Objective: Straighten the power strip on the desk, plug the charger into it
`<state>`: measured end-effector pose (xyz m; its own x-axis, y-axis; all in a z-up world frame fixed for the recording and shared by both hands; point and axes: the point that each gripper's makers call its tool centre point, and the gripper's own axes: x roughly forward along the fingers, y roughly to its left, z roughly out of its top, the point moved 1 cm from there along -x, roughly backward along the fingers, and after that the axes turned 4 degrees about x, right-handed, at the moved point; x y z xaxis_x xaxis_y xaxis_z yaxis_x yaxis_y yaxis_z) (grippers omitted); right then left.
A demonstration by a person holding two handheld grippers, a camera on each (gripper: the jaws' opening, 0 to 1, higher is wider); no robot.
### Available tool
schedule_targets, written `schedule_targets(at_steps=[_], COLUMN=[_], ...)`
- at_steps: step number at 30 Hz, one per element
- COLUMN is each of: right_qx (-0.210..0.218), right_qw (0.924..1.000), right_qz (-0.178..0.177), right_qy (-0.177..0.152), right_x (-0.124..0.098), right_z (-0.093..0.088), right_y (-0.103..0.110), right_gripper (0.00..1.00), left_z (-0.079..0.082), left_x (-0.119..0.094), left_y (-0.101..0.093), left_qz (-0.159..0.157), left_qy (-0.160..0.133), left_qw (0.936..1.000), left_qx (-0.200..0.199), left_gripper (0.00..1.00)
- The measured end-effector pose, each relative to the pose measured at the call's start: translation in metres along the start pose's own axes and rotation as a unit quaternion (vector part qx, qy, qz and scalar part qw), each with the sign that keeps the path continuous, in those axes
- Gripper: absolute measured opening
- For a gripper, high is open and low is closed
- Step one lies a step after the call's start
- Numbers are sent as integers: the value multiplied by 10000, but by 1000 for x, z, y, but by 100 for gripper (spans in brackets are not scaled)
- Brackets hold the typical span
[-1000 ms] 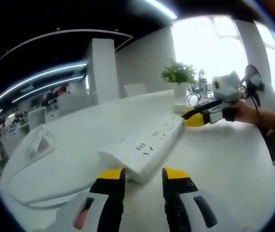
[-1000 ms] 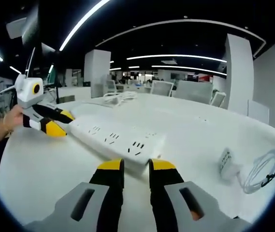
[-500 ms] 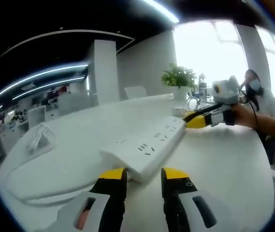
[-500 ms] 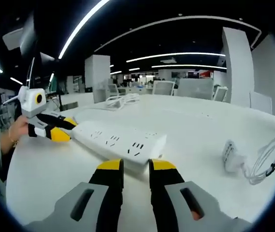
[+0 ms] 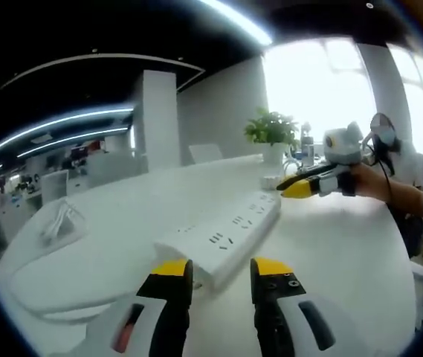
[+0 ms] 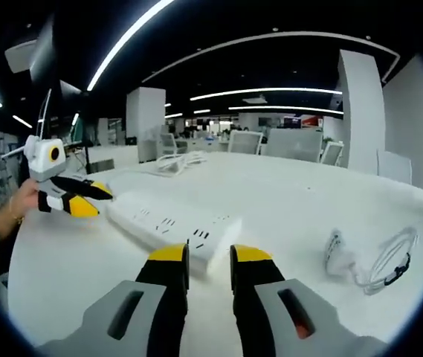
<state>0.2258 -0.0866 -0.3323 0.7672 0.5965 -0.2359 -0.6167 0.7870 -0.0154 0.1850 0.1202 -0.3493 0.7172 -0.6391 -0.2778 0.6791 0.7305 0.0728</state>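
Our left gripper (image 5: 219,269) has its yellow-tipped fingers (image 5: 170,269) apart with nothing between them, just short of one end of the white power strip (image 5: 222,234); our right gripper (image 6: 200,254) is the same, fingers (image 6: 250,254) spread and holding nothing, close to the other end of the strip; the strip lies flat on the white bench (image 6: 285,201), sockets up; in the right gripper view we see the white charger (image 6: 335,251) with its looped cable (image 6: 389,260) lying on the bench, well apart from the strip; a coil of white cord (image 6: 172,160) sits farther back; in the left gripper view a green plant (image 5: 272,128) in a white pot stands past the strip.
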Motion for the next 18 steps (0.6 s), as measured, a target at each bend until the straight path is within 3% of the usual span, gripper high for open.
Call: schedule_targets(at_steps=[7, 18], right_qx=[56, 67], right_qw=[9994, 9927], right_qz=[-291, -1010], right_qy=[-188, -656], right_x=[-9, -17], right_z=[14, 43], right_y=[-19, -65], right_gripper=[22, 22], left_z=[20, 73], left_x=[0, -2], left_y=[-5, 7], left_qz=[-30, 138], left_qy=[-368, -1109], left_qw=[9993, 9932], left_qx=[-114, -319], left_gripper=[31, 31])
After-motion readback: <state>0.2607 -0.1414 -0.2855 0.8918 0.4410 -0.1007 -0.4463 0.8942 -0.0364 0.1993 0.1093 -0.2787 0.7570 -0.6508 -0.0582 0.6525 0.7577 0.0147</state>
